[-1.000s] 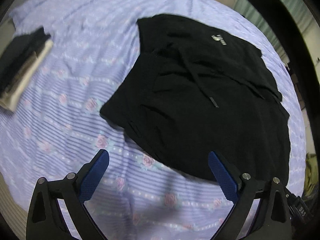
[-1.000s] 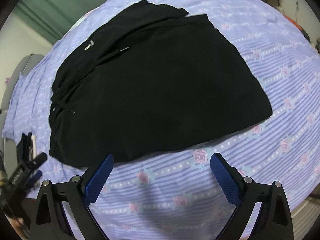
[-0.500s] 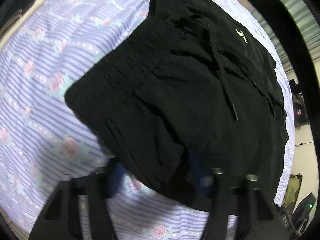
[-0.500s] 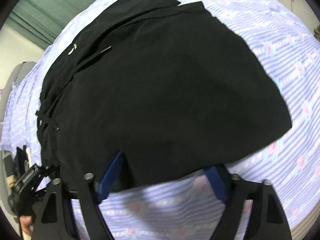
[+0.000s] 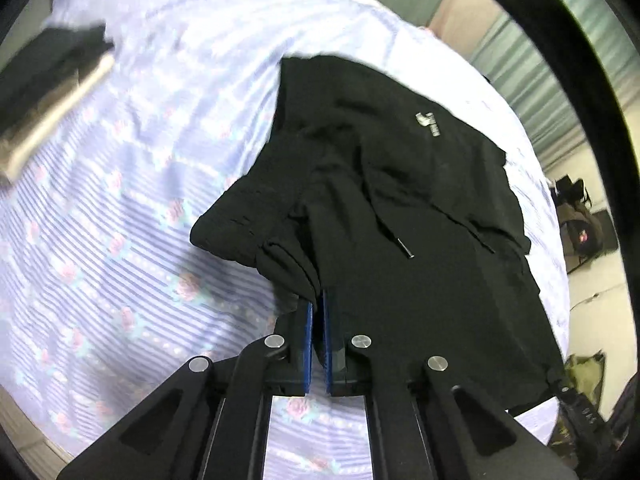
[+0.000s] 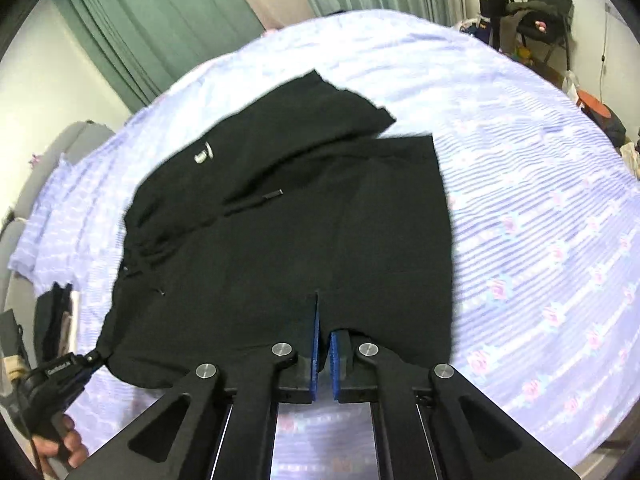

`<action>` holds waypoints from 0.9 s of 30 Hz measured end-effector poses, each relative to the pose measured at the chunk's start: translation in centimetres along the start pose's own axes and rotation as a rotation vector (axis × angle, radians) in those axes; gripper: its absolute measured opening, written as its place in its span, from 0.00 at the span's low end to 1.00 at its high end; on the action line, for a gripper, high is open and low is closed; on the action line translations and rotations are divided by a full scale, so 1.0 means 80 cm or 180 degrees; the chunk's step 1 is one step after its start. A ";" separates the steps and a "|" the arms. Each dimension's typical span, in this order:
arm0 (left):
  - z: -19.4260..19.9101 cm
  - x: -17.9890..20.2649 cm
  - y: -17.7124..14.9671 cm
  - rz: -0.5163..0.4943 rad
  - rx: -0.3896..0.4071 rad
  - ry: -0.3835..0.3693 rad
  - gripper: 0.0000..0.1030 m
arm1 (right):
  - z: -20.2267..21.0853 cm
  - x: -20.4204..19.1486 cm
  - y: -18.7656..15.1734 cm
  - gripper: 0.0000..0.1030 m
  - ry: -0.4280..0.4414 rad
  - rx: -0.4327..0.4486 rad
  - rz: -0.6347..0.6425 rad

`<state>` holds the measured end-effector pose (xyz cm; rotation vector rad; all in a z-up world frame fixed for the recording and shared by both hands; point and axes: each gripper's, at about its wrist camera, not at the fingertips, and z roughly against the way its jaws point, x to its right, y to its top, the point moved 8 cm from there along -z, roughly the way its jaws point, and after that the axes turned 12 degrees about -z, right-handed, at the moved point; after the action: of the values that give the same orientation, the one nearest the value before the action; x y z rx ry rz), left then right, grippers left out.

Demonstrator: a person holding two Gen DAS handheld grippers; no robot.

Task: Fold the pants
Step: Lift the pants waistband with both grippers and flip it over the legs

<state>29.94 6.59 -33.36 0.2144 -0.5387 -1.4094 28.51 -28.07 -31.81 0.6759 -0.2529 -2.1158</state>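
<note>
Both jaws closed on near hem of pants (image 5: 420, 208), spread mid-bed (image 5: 120, 208): left gripper (image 5: 316, 312) has a bunched waistband corner, right gripper (image 6: 324, 320) a thin edge. Risks: thin pinch slips; uneven lift skews fold; drawstring (image 5: 394, 236) tucks inside.
</note>
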 end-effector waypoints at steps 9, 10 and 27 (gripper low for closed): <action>0.062 -0.008 -0.019 -0.0077 0.0017 0.0070 0.06 | 0.060 -0.007 0.005 0.04 0.0022 0.0064 0.0032; 0.070 -0.009 -0.021 -0.0043 0.0014 0.0074 0.06 | 0.070 -0.006 0.006 0.04 0.0018 0.0072 0.0043; 0.073 -0.008 0.192 -0.0019 0.0584 0.0324 0.03 | 0.042 -0.154 0.205 0.04 0.0128 0.0482 0.0573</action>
<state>40.59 10.76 -21.49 0.4331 -0.5837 -1.3473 43.78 -28.20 -17.65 0.7543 -0.4390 -1.9230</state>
